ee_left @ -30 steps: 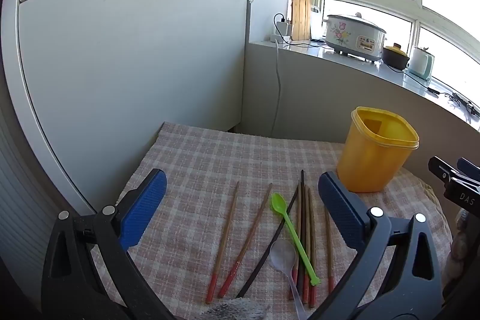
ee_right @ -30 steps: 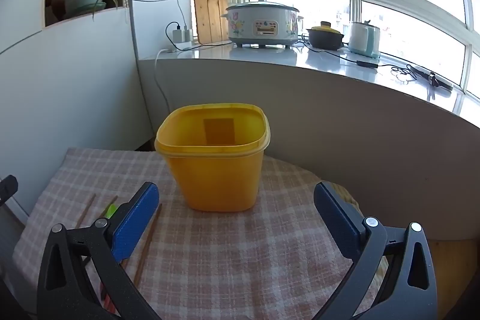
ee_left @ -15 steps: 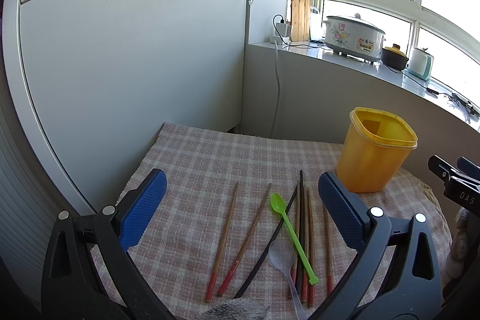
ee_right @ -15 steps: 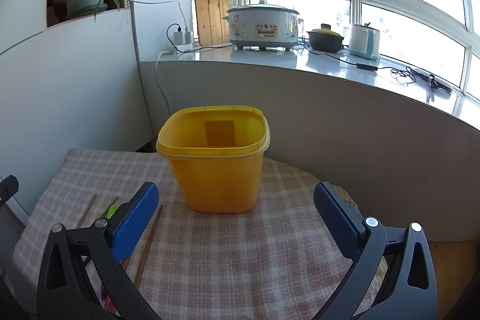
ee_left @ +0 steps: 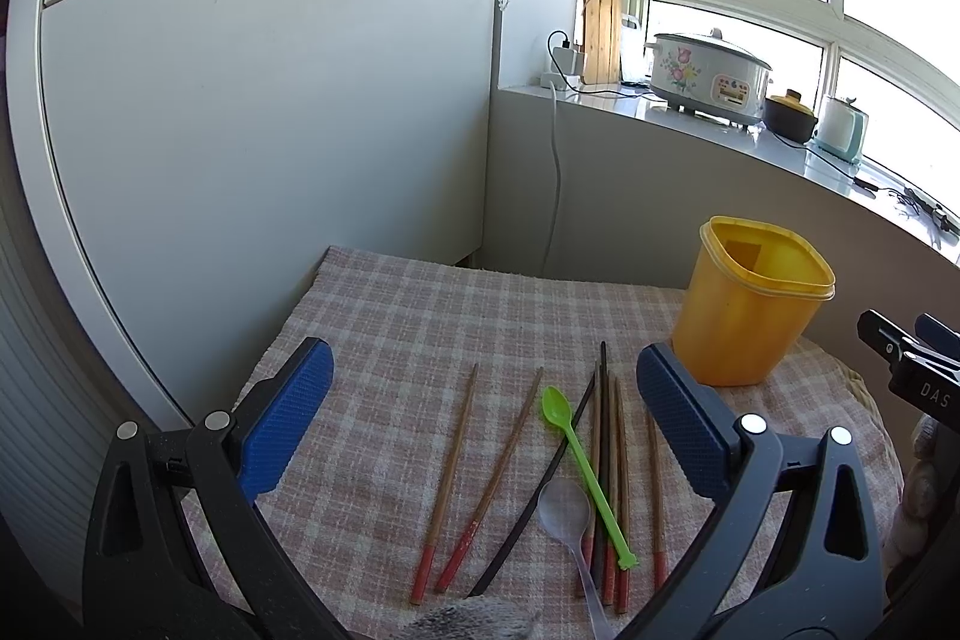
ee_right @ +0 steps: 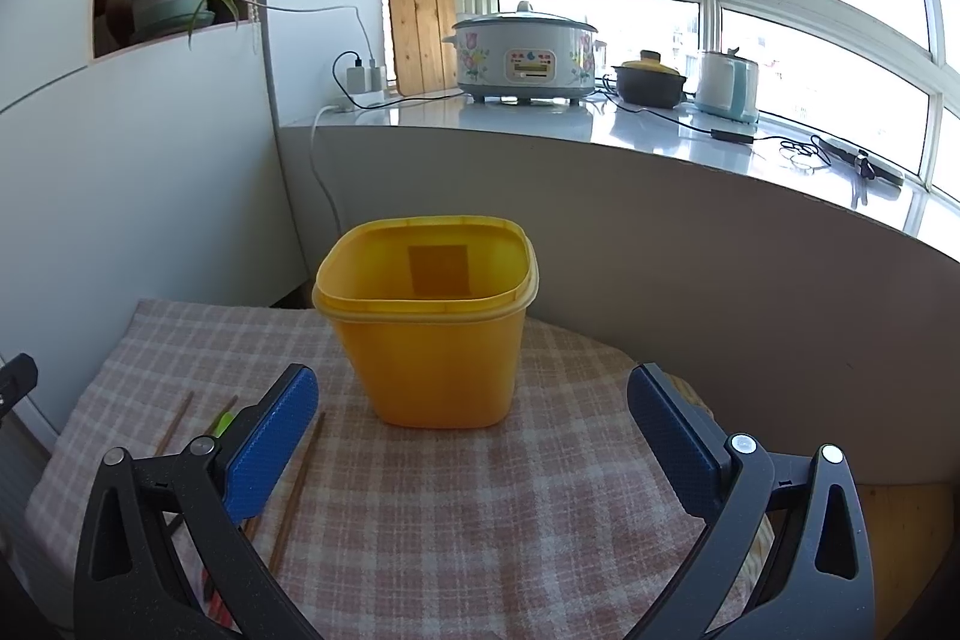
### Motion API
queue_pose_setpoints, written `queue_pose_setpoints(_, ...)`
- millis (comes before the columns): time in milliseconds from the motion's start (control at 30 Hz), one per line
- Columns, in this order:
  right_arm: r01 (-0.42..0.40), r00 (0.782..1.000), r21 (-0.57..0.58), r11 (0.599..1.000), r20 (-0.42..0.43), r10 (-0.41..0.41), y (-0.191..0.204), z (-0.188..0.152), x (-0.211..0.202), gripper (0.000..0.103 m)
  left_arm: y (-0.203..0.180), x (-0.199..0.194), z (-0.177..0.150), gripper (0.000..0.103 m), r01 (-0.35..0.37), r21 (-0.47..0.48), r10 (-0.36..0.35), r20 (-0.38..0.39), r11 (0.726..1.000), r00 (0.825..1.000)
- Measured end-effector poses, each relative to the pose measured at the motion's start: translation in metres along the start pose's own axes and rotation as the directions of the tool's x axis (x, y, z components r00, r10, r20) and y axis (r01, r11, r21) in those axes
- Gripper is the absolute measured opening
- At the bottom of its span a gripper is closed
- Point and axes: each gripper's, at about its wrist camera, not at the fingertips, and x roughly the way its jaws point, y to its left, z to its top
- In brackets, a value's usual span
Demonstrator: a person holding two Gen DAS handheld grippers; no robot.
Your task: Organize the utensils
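Note:
Several red-tipped wooden chopsticks, a black chopstick, a green plastic spoon and a clear spoon lie on the checked cloth. An empty yellow tub stands upright at the right. My left gripper is open and empty above the utensils. My right gripper is open and empty, just in front of the yellow tub. A chopstick and the green spoon show beside its left finger.
White cabinet wall runs along the table's left edge. A curved grey ledge stands behind the table with a rice cooker, a pot and a kettle on it. My right gripper's body shows at the right.
Both grippers have drifted very slightly; the yellow tub sits a little lower in the right wrist view. Nothing was taken or let go.

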Motion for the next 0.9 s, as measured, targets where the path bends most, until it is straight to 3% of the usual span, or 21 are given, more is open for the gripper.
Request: queue_pose_setpoints(900,-0.001,1.0,0.001,1.0,-0.001,0.001,0.0003,-0.001,0.0005,0.102,-0.0008,-0.0026,0.0019,0.103,0.001,0.0,-0.001,0.001,1.0,1.0)
